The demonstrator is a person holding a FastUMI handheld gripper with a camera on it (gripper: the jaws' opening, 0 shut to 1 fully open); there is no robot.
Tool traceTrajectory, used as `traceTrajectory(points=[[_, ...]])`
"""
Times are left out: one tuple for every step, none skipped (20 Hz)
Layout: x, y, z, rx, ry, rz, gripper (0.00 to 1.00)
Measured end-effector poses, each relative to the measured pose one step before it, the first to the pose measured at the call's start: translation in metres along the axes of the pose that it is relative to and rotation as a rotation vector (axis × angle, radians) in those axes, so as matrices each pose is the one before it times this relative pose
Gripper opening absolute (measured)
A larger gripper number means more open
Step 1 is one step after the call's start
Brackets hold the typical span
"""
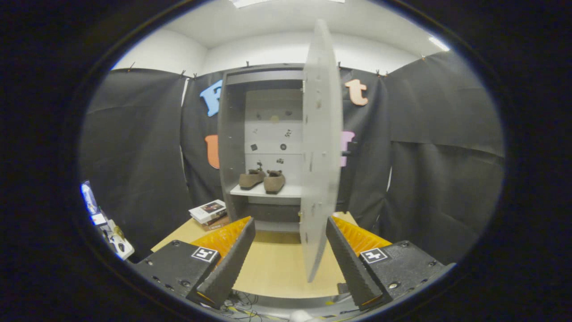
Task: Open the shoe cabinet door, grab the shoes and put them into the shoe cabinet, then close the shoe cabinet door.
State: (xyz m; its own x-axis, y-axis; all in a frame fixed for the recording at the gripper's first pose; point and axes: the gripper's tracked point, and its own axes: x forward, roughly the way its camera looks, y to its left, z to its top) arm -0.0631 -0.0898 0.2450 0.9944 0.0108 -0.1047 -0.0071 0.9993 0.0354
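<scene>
Cloth-walled test booth (134,147) around a shoe cabinet (232,134).

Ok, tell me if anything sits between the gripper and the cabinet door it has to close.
Nothing visible does. The open door swings edge-on toward the gripper, its lower edge between the spread fingers, untouched. The shoes sit on the cabinet shelf, behind the door's path.

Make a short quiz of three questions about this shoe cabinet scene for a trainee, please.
1. True or false: the shoes already stand on the cabinet shelf.
2. The cabinet door is: A) shut B) open, edge toward the camera C) removed.
3. What lies on the table left of the cabinet?

Key: 1 true. 2 B. 3 a stack of books. The gripper is open, holding nothing, with the door's lower edge between its fingers.
</scene>
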Motion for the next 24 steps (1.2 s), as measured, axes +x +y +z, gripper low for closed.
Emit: traceTrajectory(points=[[-0.00039, -0.01624, -0.00032, 0.00867, -0.00379, -0.01936, 1.0], [0.00392, -0.01931, 0.00124, 0.01206, -0.00015, -0.02149, 1.0], [0.00525, -0.01989, 0.00137, 0.01896, -0.00117, -0.00994, 1.0], [0.00933, -0.01801, 0.00323, 0.02135, 0.00347, -0.00584, 1.0], [0.00912, -0.01391, 0.00169, 0.0114, 0.0059, 0.00013, 1.0], [0.01062, -0.01506, 0.00436, 0.00928, -0.00617, 0.00214, 1.0], [0.01304, -0.01475, 0.00508, 0.00544, 0.00388, -0.00048, 1.0], [0.01372, -0.01108, 0.00417, 0.00447, 0.00432, 0.01141, 1.0], [0.01468, -0.00395, 0.0037, 0.00209, 0.00663, 0.02424, 1.0], [0.01246, -0.00123, 0.00346, 0.00151, 0.00689, 0.02942, 0.99], [0.0086, 0.00124, 0.00368, 0.00293, 0.00179, 0.03183, 0.99], [0.00825, 0.001, 0.00469, 0.00226, -0.00045, 0.02883, 0.99], [0.0095, 0.00223, 0.00536, -0.00232, -0.0051, 0.03233, 1.0], [0.00633, 0.00414, 0.005, -0.00339, -0.00623, 0.03027, 1.0], [0.00205, 0.00654, 0.00267, -0.00781, -0.00433, 0.03584, 1.0], [0.00127, 0.00163, 0.00352, -0.0165, -0.00125, 0.00895, 0.99], [-0.00057, 0.00319, 0.003, -0.01491, -0.00563, 0.02093, 0.99], [0.00325, 0.00557, 0.00317, -0.01827, 0.01344, 0.01618, 0.98], [0.00093, 0.0035, -0.00223, -0.01218, 0.00214, 0.00999, 0.97], [0.00014, 0.00493, -0.00002, -0.01385, 0.00579, 0.01022, 0.97], [0.0004, 0.00603, -0.00045, -0.00178, -0.00175, 0.01004, 0.97], [0.00052, 0.00914, -0.00162, -0.00085, 0.00206, 0.0127, 0.97], [0.00228, 0.00976, 0.00061, 0.00176, 0.00063, 0.01106, 0.97], [0.00252, 0.01026, 0.0003, -0.00287, 0.00283, 0.01359, 0.97]])
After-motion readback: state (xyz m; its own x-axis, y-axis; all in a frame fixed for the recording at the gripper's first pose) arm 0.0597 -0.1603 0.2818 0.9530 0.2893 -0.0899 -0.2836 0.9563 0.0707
